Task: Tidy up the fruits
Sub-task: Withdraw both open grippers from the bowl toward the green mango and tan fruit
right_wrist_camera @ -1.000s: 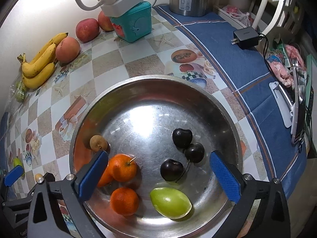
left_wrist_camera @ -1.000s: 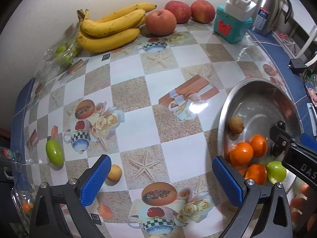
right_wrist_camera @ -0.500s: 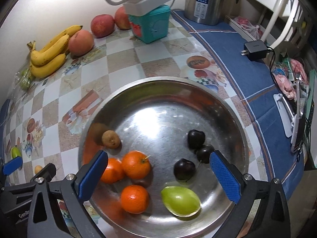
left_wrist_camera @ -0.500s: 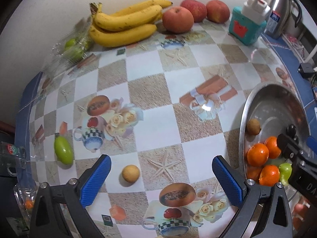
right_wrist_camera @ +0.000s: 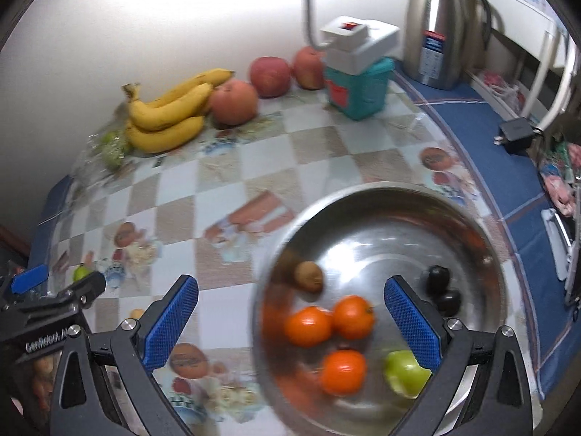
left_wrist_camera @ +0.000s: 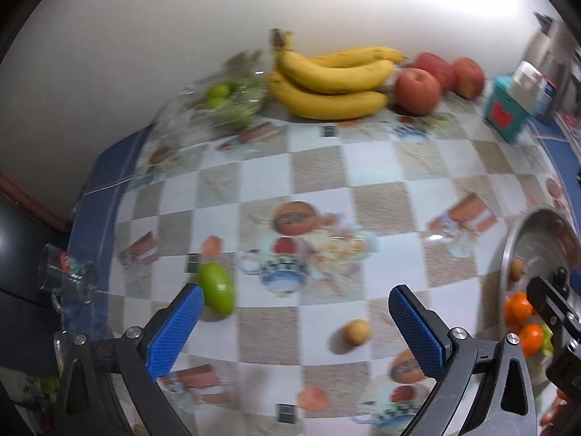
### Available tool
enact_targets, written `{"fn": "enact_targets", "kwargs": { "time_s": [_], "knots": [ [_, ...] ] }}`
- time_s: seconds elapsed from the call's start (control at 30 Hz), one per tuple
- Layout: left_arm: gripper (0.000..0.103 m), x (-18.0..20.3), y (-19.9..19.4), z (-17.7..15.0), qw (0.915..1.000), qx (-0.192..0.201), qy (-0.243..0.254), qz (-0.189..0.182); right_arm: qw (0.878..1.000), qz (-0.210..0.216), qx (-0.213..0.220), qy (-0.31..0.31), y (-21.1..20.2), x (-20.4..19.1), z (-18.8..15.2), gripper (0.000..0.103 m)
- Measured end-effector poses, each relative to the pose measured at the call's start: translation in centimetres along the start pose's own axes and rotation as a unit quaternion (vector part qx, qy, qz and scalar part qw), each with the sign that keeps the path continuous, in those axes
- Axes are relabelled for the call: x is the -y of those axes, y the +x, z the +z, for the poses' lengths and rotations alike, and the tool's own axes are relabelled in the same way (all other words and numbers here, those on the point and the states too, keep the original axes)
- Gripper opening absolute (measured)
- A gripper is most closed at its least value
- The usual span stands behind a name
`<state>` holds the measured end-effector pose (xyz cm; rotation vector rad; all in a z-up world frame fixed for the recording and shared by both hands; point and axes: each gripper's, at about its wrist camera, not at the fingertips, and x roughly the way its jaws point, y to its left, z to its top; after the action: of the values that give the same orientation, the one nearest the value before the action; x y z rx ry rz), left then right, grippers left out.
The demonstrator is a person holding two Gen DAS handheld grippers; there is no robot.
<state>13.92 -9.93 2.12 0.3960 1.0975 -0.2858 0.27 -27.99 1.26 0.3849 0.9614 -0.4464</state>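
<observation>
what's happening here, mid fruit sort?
A person holds two grippers, both open and empty. The metal bowl already has three oranges, a green fruit, a brown fruit and dark plums. The left gripper faces the loose green fruit on the table and a small yellow fruit. Bananas and apples sit by the wall.

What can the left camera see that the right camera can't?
Only the left wrist view shows the glass mug at the table's left edge, and it shows the green mango large and clear.

Only the right wrist view shows the dark plums inside the steel bowl, the whole kettle and the black charger.

Both show the bananas, the three apples, the teal box, the oranges and the small yellow fruit.
</observation>
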Motion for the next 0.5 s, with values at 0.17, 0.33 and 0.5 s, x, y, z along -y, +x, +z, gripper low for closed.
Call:
{"fn": "enact_targets", "kwargs": {
  "time_s": [0.17,0.33,0.5],
  "knots": [
    [0.103,-3.6,0.8,-0.5,0.9995,-0.007,-0.020,0.022,1.000,0.025,-0.001,-0.019,0.2,-2.6,0.0,0.102],
    [0.103,-8.1,2.2,-1.4,0.9976,-0.023,-0.065,0.000,0.998,0.047,-0.009,-0.052,0.7,-6.2,-0.3,0.102],
    [0.103,-12.2,3.4,-2.3,0.9922,-0.039,-0.118,0.008,0.996,0.053,-0.020,-0.076,1.4,-9.0,-0.8,0.102]
  ]
}}
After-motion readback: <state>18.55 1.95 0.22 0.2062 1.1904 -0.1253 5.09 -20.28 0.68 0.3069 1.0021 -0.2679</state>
